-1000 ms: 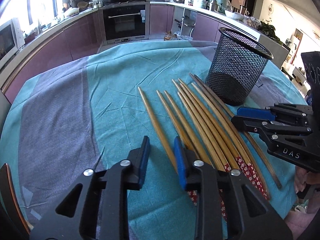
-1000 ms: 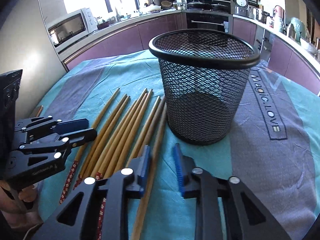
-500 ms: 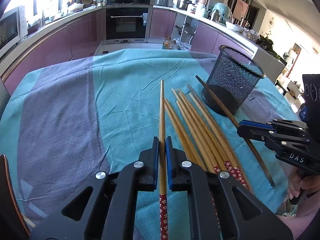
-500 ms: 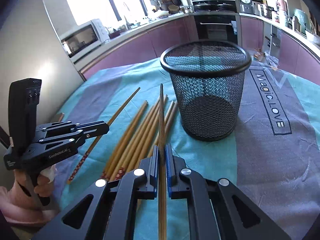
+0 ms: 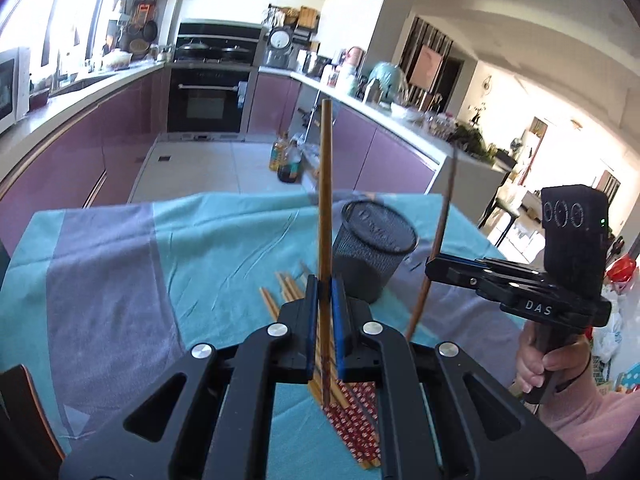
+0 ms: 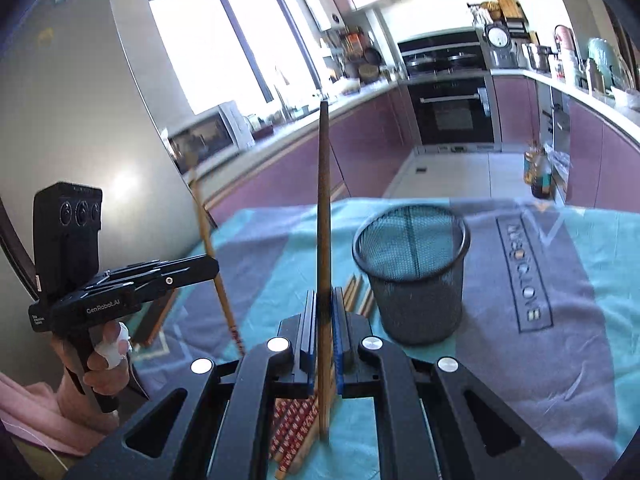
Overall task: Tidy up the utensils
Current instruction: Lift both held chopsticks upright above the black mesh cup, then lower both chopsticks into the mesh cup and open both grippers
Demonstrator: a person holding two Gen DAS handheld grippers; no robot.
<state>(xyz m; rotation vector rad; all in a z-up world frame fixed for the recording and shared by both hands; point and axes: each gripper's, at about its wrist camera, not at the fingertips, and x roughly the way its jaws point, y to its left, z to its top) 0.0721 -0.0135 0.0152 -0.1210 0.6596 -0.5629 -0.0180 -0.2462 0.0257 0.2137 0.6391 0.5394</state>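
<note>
Chopsticks (image 5: 352, 412) are seen lying in a bundle on the teal-and-grey tablecloth (image 5: 132, 264), just beside the black mesh basket (image 5: 374, 254), on its near side. One chopstick (image 5: 325, 208) is clamped between the blue pads of the left gripper (image 5: 324, 320), whose jaws are closed onto it; it is held well clear of the cloth, its plain tip reaching above the basket and its red patterned end hanging below the pads. A second chopstick (image 6: 323, 216) is pinched likewise by the right gripper (image 6: 323, 332), jaws closed onto it, raised to the left of the basket. The basket is seen upright. Each handle is gripped by a hand (image 5: 548, 364) in a pink sleeve (image 5: 588, 432).
</note>
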